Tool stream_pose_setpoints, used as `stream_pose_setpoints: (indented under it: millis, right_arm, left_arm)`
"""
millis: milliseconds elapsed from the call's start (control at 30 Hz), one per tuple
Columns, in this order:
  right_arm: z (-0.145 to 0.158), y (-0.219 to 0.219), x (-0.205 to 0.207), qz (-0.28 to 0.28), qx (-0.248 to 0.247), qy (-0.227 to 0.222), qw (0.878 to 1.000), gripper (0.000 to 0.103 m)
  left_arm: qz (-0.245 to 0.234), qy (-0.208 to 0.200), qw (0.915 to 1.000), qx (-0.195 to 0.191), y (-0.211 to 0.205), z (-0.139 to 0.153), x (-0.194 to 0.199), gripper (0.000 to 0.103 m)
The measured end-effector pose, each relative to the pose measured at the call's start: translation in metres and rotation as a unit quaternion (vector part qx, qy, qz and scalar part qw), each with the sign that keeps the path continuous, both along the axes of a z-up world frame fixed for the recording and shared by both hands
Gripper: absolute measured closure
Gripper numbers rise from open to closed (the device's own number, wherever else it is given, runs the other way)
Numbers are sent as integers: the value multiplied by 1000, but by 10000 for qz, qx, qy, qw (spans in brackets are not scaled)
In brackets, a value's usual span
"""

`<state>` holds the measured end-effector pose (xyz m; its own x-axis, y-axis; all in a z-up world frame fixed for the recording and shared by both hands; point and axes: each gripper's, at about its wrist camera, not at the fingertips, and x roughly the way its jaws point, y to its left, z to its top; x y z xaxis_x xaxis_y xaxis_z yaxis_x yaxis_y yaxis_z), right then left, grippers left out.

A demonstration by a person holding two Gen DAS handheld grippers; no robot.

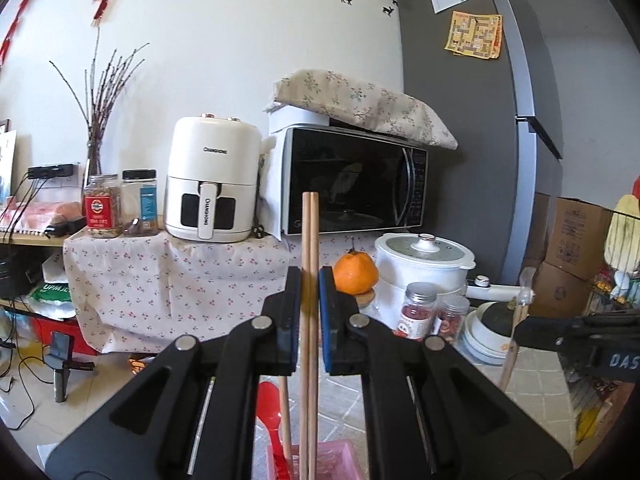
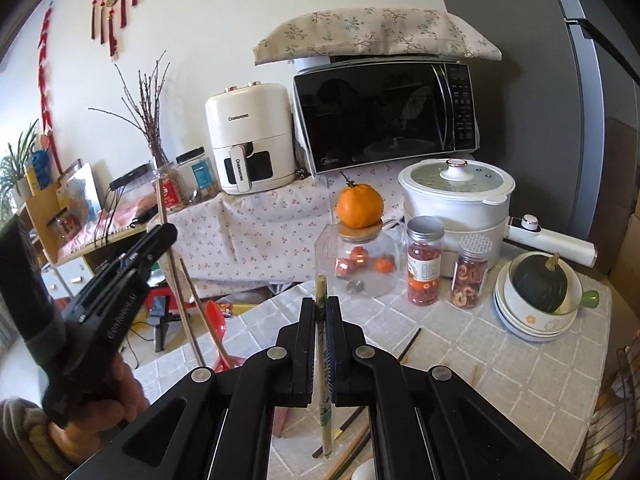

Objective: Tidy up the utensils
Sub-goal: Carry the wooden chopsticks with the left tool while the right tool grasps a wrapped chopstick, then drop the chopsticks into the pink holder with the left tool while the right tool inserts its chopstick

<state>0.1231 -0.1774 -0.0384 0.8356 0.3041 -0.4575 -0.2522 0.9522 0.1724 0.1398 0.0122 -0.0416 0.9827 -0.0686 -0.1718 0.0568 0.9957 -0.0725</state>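
My left gripper [image 1: 309,280] is shut on a pair of wooden chopsticks [image 1: 309,240] held upright above a pink holder [image 1: 340,460], which contains a red spoon [image 1: 270,404] and another wooden stick. In the right wrist view the left gripper [image 2: 166,232] and its chopsticks [image 2: 168,240] stand at the left, over the red spoon [image 2: 216,320]. My right gripper [image 2: 320,304] is shut on a pale wrapped chopstick [image 2: 321,292], held upright above the table. Dark chopsticks [image 2: 408,344] and other sticks lie on the cloth below it.
A checked tablecloth [image 2: 500,368] carries a glass jar with an orange [image 2: 359,206] on its lid, two snack jars [image 2: 424,268], a white cooker [image 2: 456,196] and stacked bowls with a green squash [image 2: 540,284]. A microwave [image 2: 384,116] and air fryer [image 2: 248,140] stand behind.
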Motion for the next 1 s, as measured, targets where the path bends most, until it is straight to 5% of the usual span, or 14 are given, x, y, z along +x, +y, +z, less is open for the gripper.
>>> stream_pose_setpoints:
  millis: [400, 833, 1000]
  right_arm:
    - [2, 2, -3, 66, 27, -100, 9999, 98]
    - [2, 9, -3, 154, 111, -105, 9998, 98]
    - [3, 12, -2, 140, 279, -164, 9994, 98]
  left_arm:
    - [190, 297, 9993, 149, -4, -23, 5, 93]
    - [-121, 1340, 9908, 119, 1, -27, 23, 93]
    - [-357, 1848, 9819, -192, 10, -22, 30, 71]
